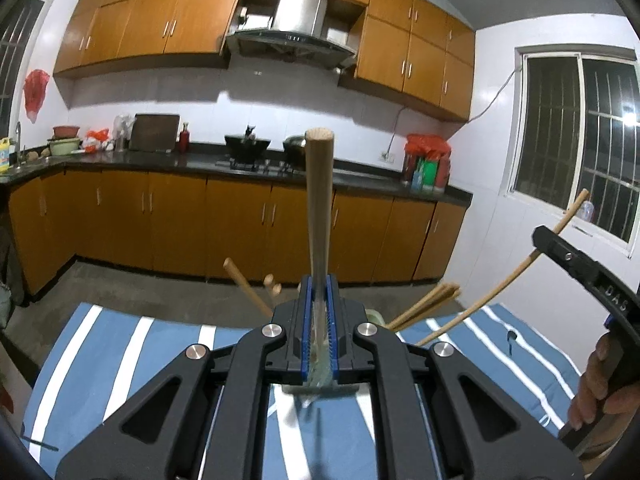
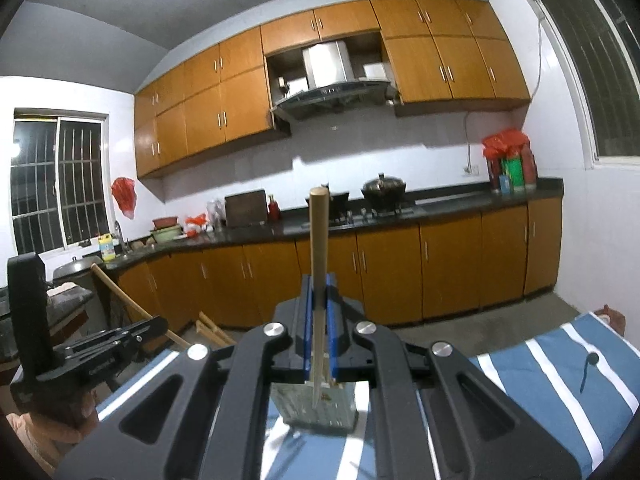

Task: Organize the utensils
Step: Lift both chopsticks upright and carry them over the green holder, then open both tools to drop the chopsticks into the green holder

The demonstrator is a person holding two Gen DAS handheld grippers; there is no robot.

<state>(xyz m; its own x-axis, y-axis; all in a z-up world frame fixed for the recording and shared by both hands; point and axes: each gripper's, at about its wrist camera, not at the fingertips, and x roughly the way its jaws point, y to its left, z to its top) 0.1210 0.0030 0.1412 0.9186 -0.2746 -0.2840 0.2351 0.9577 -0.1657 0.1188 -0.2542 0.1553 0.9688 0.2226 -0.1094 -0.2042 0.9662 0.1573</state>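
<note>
My left gripper (image 1: pixel 319 312) is shut on a wooden chopstick (image 1: pixel 319 200) that points up and forward. My right gripper (image 2: pixel 319 312) is shut on another wooden chopstick (image 2: pixel 319 248), also pointing up; this stick shows bent in the left wrist view (image 1: pixel 496 280), held by the right gripper (image 1: pixel 552 244). Both grippers hang above a greenish utensil holder (image 2: pixel 316 408) on the blue and white striped cloth (image 1: pixel 120 352). Several chopsticks (image 1: pixel 424 306) stick out of a holder hidden behind the left gripper. The left gripper also shows in the right wrist view (image 2: pixel 120 340).
A small dark spoon (image 2: pixel 586 372) lies on the striped cloth (image 2: pixel 552 368) to the right. Beyond the table is a bare floor, orange cabinets and a dark counter (image 1: pixel 200 160) with pots, bags and bottles. Windows stand at left and right.
</note>
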